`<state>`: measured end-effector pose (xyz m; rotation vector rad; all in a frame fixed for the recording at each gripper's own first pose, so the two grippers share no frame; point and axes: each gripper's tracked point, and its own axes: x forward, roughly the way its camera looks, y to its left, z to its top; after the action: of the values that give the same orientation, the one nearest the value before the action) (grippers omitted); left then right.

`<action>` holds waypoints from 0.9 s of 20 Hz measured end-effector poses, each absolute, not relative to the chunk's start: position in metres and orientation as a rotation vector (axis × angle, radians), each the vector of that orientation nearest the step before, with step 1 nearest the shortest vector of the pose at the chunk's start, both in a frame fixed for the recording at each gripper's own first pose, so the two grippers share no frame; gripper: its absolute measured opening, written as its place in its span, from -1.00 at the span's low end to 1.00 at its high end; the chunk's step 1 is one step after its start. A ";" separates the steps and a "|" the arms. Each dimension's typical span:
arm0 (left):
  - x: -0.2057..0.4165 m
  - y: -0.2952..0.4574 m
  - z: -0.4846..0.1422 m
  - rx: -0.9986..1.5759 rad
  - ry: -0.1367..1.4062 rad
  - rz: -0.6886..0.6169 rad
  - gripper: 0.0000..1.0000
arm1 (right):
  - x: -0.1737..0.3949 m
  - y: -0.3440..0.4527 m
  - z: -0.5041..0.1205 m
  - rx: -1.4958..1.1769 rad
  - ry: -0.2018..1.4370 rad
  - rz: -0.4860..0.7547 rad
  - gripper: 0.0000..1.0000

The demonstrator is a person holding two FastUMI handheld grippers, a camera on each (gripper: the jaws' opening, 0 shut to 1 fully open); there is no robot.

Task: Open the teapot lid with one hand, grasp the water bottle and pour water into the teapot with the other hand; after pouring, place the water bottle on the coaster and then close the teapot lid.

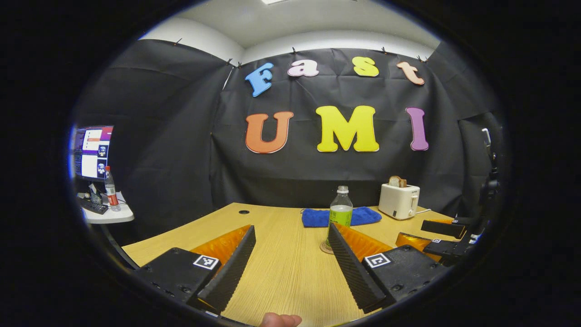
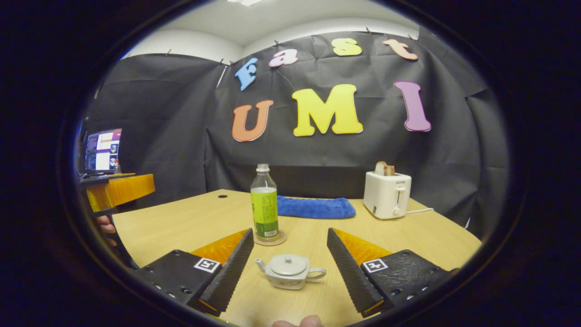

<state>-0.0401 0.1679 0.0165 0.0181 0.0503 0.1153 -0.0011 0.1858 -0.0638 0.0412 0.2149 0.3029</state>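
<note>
— Both sets of jaws stand wide apart with nothing between them. The left gripper (image 1: 290, 268) hangs over bare wood near the table's (image 1: 281, 272) front edge; the right gripper (image 2: 290, 268) frames the teapot (image 2: 290, 271).

— Where do the task's things sit?

— In the right gripper view the teapot is close to the front edge, lid (image 2: 288, 263) on, spout to the left and handle to the right in that view. The water bottle (image 2: 265, 203) stands upright on the coaster (image 2: 271, 239) just behind it, toward the middle of the table. The cap looks to be off, though I can't be sure.

— How will they handle?

— I'd judge the teapot to be ceramic: stiff, glazed, slippery and breakable. The lid's small knob is the place to pinch, and lightly, lifting straight up. The bottle is thin plastic and partly full, so it will give under a hard squeeze; take it around the labelled middle.

— Room to move?

— Plenty. A blue cloth (image 2: 316, 207) lies along the back edge and a toaster (image 2: 387, 195) with bread sits toward the back right corner, both well apart from the teapot. Watch the front edge: the teapot is near it, and the bottle stands close behind, easy to knock while reaching.
</note>
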 end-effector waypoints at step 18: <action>-0.043 0.143 0.023 0.061 0.021 0.028 1.00 | -0.031 0.168 -0.032 0.024 0.142 0.187 0.95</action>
<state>-0.0430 0.1427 0.0228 0.0609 0.0211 0.0282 -0.0310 0.1681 -0.0319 0.0244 0.1423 0.1874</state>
